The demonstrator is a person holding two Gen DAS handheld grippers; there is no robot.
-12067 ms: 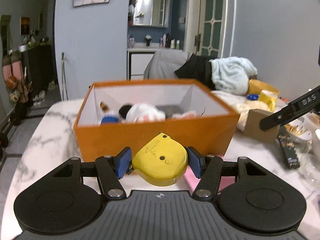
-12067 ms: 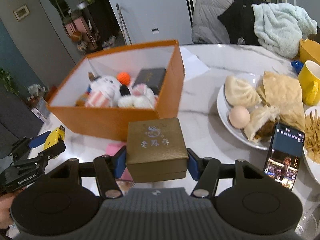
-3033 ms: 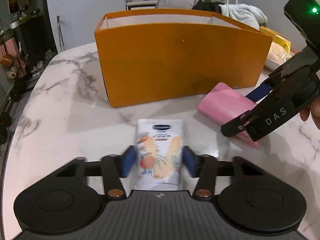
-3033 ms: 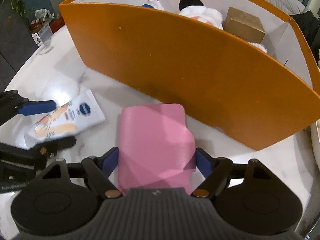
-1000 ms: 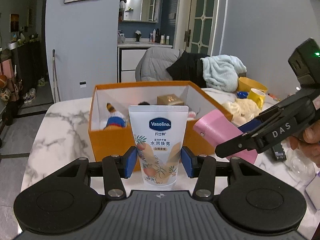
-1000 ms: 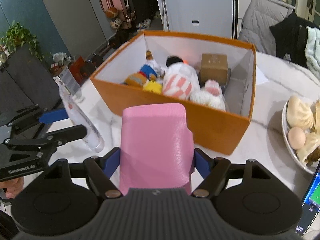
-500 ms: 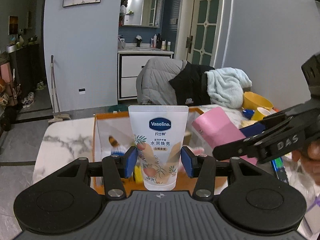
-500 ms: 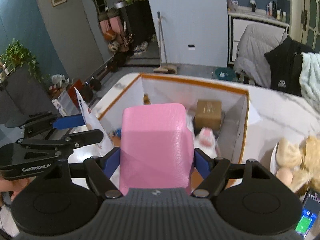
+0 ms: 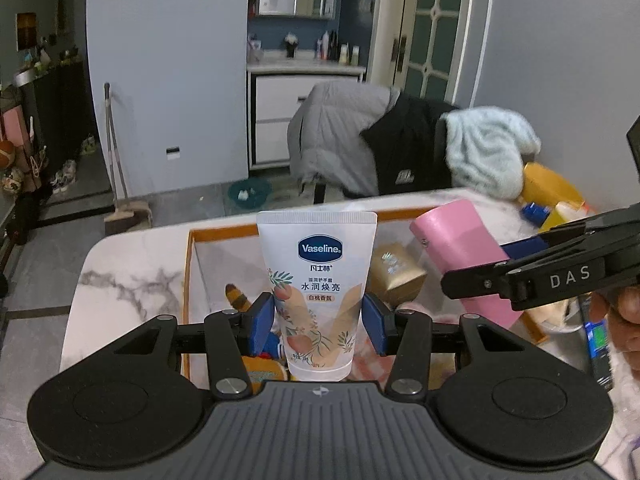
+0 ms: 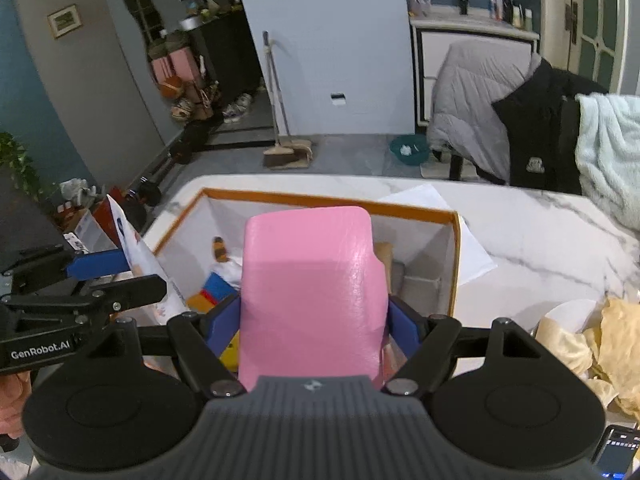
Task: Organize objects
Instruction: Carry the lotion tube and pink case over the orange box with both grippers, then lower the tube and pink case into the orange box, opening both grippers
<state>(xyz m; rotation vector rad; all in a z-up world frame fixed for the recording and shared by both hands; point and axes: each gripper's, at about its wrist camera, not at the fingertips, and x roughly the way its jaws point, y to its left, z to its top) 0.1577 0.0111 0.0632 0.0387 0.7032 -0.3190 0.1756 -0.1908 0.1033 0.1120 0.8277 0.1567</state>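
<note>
White Vaseline lotion tube (image 9: 318, 296) clamped upright between left gripper (image 9: 319, 322) blue pads, pink leather-look pouch (image 10: 312, 304) pinched in right gripper (image 10: 314, 322), both above open orange cardboard box (image 10: 454, 264) on marble table (image 10: 532, 236), gold carton (image 9: 394, 274) and probably plush toys inside.

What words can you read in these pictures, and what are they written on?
"Vaseline" and "水润焕亮": white squeezy cream tube.
"DAS": side of the black right gripper.
"GenRobot.AI": side of the black left gripper.
Gold cardboard box in the orange box: print too blurred.
</note>
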